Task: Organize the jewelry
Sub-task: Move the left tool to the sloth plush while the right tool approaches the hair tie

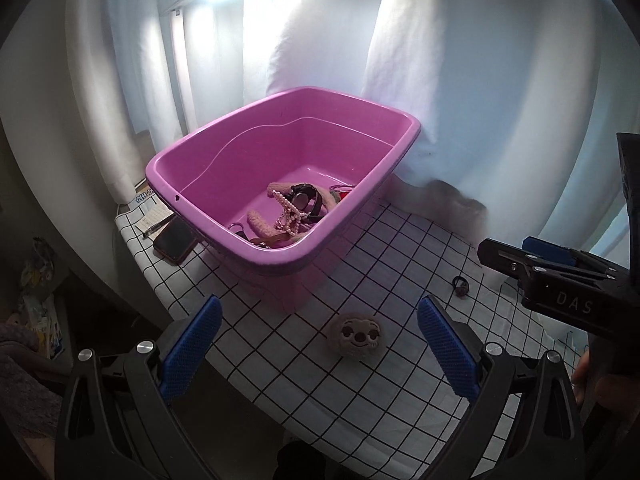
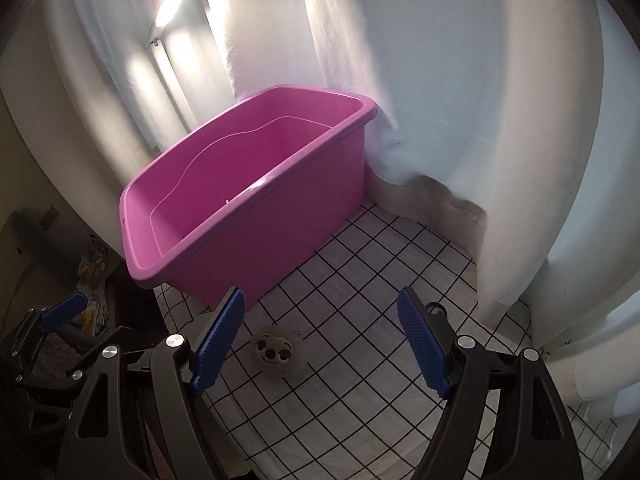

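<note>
— Both sets of fingers spread wide, nothing in either. See the left gripper and the right gripper? Both seem aimed at that sloth-face plush on the checked cloth.

— That's the risk, I'd say — two tools closing on one small soft thing could bump, or nudge it off the near edge.

— And the little dark hair tie further right is easily missed.

— Count it up?

— One pink tub with jewelry heaped at its near end: one pearl strand, one black watch, other pieces too tangled to number. Two items outside the tub. One phone beside it.
</note>
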Action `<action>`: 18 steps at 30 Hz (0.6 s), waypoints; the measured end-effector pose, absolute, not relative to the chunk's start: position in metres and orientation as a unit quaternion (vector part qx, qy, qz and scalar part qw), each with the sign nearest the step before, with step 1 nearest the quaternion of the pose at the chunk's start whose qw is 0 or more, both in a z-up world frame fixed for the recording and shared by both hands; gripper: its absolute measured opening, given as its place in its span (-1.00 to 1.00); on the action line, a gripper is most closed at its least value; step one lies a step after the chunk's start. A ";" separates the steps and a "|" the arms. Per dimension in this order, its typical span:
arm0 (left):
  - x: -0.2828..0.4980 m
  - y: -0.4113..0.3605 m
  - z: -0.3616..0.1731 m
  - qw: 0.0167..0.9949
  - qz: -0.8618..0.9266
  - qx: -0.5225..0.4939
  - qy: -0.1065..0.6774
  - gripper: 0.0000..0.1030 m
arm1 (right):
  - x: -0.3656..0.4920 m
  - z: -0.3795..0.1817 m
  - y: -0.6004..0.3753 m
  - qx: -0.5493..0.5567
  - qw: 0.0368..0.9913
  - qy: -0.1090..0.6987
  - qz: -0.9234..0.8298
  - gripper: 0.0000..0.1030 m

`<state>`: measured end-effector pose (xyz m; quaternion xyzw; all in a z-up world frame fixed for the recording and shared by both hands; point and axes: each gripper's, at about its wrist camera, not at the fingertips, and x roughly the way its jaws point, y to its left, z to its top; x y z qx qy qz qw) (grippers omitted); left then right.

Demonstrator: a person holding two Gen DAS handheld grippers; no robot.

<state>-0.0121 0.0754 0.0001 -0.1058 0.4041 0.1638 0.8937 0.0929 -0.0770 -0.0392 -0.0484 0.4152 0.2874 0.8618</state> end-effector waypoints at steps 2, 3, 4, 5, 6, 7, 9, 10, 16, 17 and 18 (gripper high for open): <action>-0.016 0.068 -0.003 0.894 0.159 -0.106 0.405 0.87 | 0.088 -0.045 -0.089 -0.044 0.862 0.420 0.281 0.46; -0.018 0.064 -0.004 0.894 0.157 -0.107 0.406 0.87 | 0.085 -0.048 -0.096 -0.042 0.862 0.422 0.278 0.46; -0.020 0.061 -0.006 0.894 0.154 -0.108 0.406 0.87 | 0.081 -0.050 -0.102 -0.041 0.862 0.422 0.276 0.46; -0.021 0.058 -0.008 0.894 0.152 -0.110 0.406 0.87 | 0.078 -0.052 -0.107 -0.040 0.863 0.423 0.273 0.46; -0.022 0.055 -0.010 0.894 0.151 -0.112 0.407 0.87 | 0.076 -0.054 -0.113 -0.040 0.864 0.423 0.269 0.46; -0.023 0.053 -0.012 0.893 0.150 -0.114 0.408 0.87 | 0.073 -0.056 -0.117 -0.040 0.865 0.423 0.267 0.46; -0.025 0.048 -0.016 0.893 0.147 -0.117 0.409 0.87 | 0.067 -0.060 -0.126 -0.037 0.865 0.424 0.265 0.46; -0.026 0.045 -0.019 0.893 0.147 -0.118 0.409 0.87 | 0.064 -0.062 -0.131 -0.036 0.866 0.424 0.263 0.46; -0.032 0.030 -0.037 0.890 0.136 -0.120 0.418 0.87 | 0.052 -0.078 -0.152 -0.029 0.869 0.428 0.248 0.46; -0.033 0.028 -0.041 0.890 0.135 -0.118 0.419 0.87 | 0.051 -0.082 -0.155 -0.027 0.869 0.429 0.247 0.46; -0.033 0.026 -0.045 0.890 0.133 -0.117 0.420 0.87 | 0.050 -0.085 -0.158 -0.025 0.869 0.431 0.244 0.46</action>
